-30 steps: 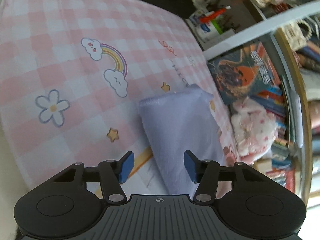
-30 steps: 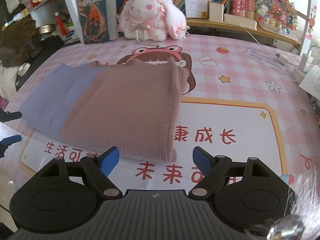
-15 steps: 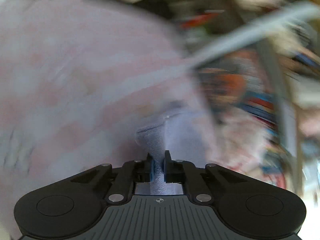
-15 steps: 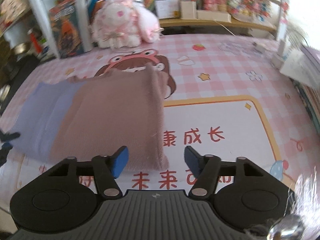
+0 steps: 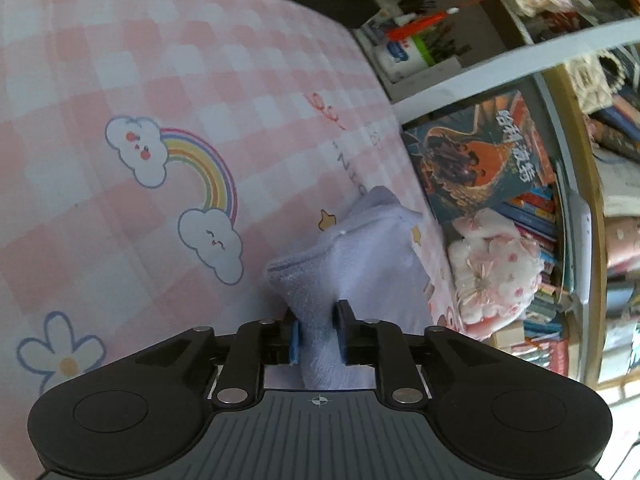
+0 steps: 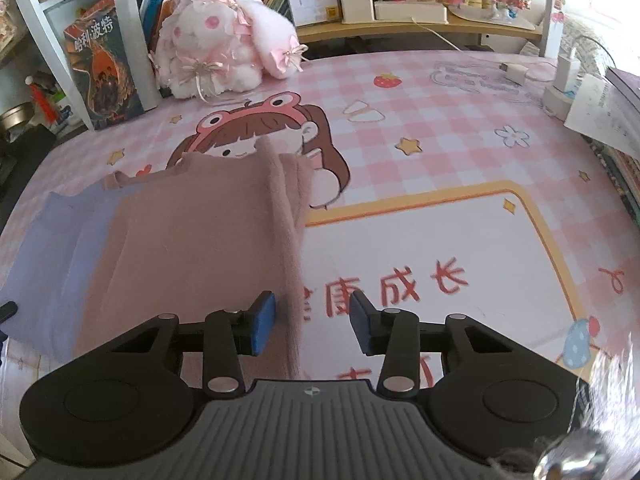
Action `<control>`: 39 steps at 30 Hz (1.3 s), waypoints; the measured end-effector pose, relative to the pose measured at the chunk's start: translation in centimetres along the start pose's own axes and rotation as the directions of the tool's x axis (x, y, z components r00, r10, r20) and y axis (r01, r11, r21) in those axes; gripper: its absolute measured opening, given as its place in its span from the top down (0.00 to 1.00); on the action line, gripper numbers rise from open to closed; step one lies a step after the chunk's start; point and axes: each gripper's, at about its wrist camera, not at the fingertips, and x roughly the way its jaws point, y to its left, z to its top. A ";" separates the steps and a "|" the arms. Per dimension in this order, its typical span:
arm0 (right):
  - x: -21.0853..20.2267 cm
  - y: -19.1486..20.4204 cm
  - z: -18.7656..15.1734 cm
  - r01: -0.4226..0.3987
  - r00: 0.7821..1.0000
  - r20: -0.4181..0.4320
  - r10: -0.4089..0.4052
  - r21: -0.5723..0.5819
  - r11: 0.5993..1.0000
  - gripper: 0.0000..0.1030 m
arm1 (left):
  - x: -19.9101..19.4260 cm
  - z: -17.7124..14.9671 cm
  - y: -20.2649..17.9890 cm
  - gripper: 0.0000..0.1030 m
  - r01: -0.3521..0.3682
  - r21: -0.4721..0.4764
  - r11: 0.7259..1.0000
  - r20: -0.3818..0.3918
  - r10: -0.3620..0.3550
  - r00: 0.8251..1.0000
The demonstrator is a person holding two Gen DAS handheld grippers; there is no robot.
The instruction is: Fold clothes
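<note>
A fuzzy mauve cloth [image 6: 200,240] lies flat on the pink checked mat [image 6: 440,140], overlapping a lavender cloth [image 6: 52,252] on its left. My right gripper [image 6: 312,320] hovers low over the mauve cloth's right edge. That edge runs between the closing jaws, and the blue pads [image 6: 264,322] stand clear of it. In the left wrist view my left gripper [image 5: 318,332] pinches a bunched corner of the lavender cloth [image 5: 372,256], which rises in a ridge off the mat [image 5: 120,60]. Its jaws are easing apart, with the pads still on the fabric.
A pink plush toy [image 6: 216,44] and an upright book [image 6: 104,76] stand at the mat's far edge before a bookshelf. White chargers [image 6: 564,76] and papers [image 6: 600,112] sit at the far right. A pen pot [image 5: 404,48] stands beyond the mat in the left wrist view.
My left gripper came down over the lavender cloth's corner, closed on it and bunched it up. My right gripper slid to the mauve cloth's right edge while its jaws narrowed.
</note>
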 end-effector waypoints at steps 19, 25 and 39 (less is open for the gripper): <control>4.2 -1.0 5.9 -0.077 0.996 -0.048 0.080 0.057 0.995 0.66 | 0.8 0.2 1.4 0.79 0.043 -0.113 0.993 0.008 -0.042 0.999; 4.8 -2.2 6.1 -0.154 0.984 -0.078 0.158 0.049 0.987 0.74 | 0.6 -0.4 0.8 0.81 0.009 -0.104 0.995 0.047 -0.004 0.999; 7.6 -6.4 6.1 -0.415 0.885 -0.157 0.438 0.159 0.896 0.92 | -1.3 -3.5 -6.3 0.93 -0.152 0.152 0.977 0.242 0.112 0.964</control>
